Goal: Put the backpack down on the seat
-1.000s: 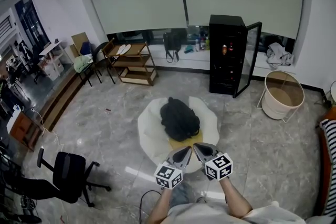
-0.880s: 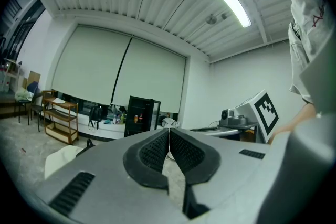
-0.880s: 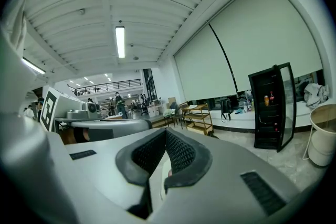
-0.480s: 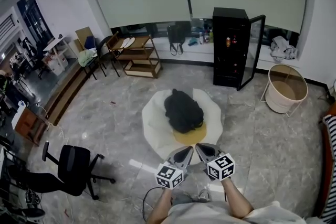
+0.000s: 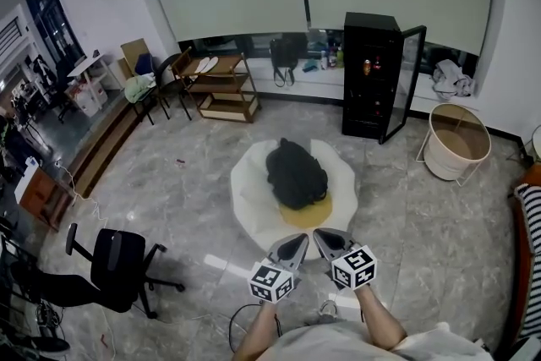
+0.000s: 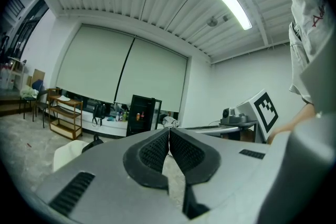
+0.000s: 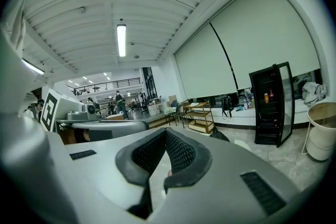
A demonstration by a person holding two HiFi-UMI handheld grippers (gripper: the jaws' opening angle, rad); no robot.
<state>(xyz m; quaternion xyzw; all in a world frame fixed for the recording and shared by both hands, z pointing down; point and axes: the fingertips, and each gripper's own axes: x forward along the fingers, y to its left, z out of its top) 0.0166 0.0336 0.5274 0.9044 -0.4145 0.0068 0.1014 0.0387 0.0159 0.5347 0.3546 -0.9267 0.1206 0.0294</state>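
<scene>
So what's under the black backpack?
The backpack lies on a white round seat. A yellow patch peeks out at the bag's near edge. How far the yellow runs beneath the bag is covered.

1. Soft black fabric backpack [image 5: 296,173]: plain black all over.
2. Round white cushion seat [image 5: 254,203]: white, with a mustard-yellow patch [image 5: 306,216].
3. Glossy grey stone floor [image 5: 169,182]: marbled with paler veins.
4. Left gripper [image 5: 303,238] and right gripper [image 5: 317,234]: grey shells, black pads, black-and-white square-marker cubes.
5. Tall black glass-door cabinet [image 5: 368,80], beige round basket [image 5: 446,167], brown wooden shelf rack [image 5: 221,93].
</scene>
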